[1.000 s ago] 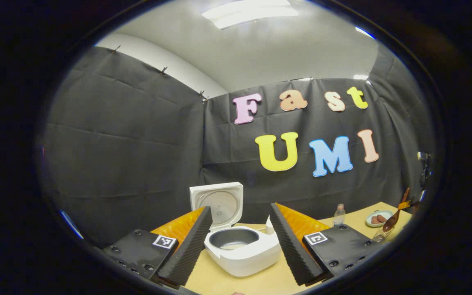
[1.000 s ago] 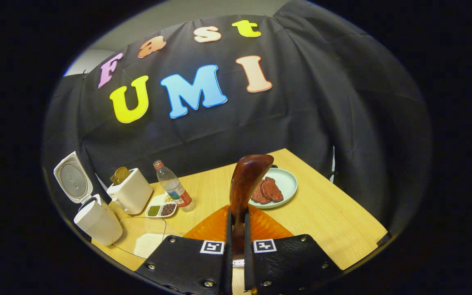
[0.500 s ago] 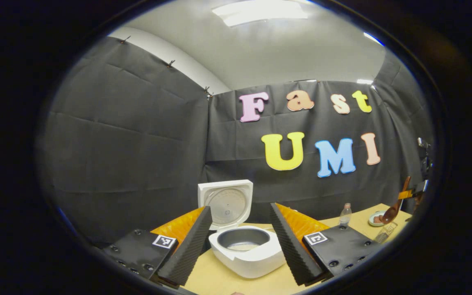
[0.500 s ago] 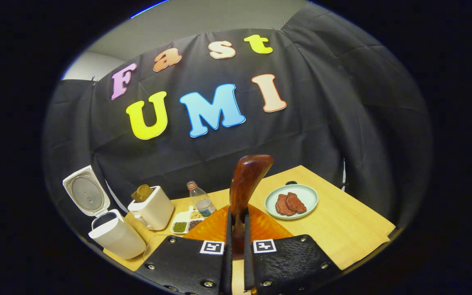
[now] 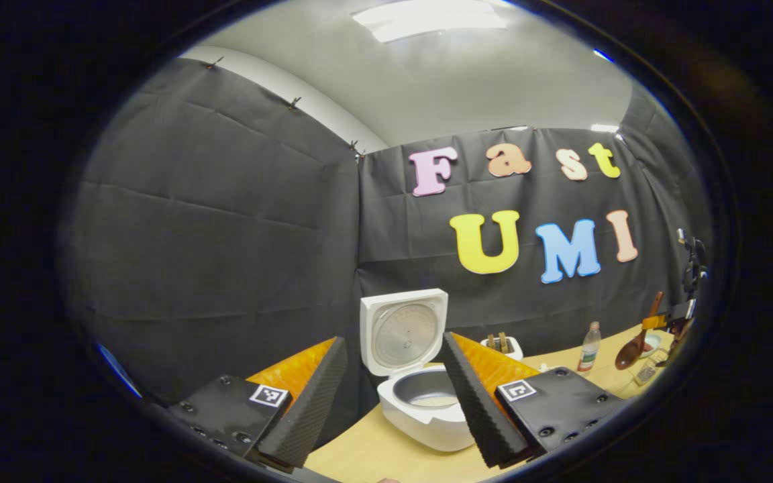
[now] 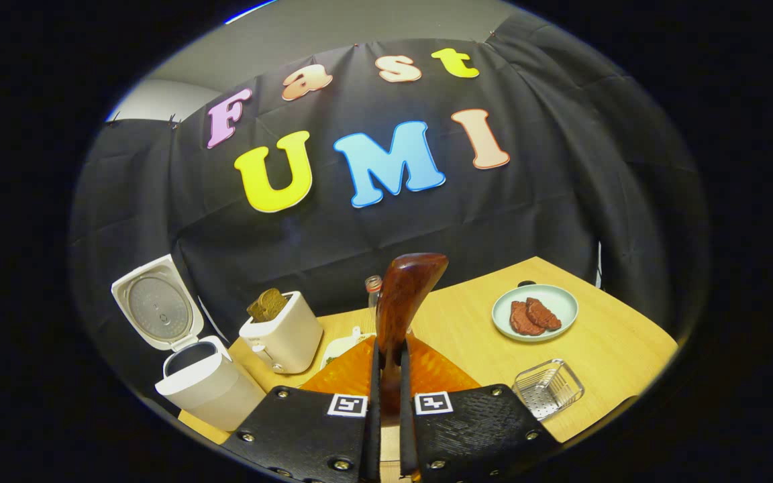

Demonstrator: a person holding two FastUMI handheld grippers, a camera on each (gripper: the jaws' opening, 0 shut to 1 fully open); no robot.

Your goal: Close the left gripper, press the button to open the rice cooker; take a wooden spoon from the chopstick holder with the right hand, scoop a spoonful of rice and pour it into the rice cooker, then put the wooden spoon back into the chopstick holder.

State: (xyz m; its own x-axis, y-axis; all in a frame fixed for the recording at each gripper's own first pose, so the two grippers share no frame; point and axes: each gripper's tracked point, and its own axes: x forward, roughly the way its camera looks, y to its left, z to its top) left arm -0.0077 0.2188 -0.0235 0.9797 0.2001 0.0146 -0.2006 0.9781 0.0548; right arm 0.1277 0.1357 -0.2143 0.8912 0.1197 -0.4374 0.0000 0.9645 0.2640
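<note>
While beside cooker (image 6: 209,382), toaster (image 6: 284,339)

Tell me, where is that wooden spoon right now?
In the right gripper view the wooden spoon stands clamped between the right gripper's fingers, above the table, right of the toaster.

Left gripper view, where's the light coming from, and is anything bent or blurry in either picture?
Left gripper view: a ceiling light panel at the top blows out to white; the fisheye bows the wall seams, and the rice cooker stays sharp. Right gripper view: even light, the table edge curves, and the wooden spoon shows a soft highlight on its bowl.
</note>
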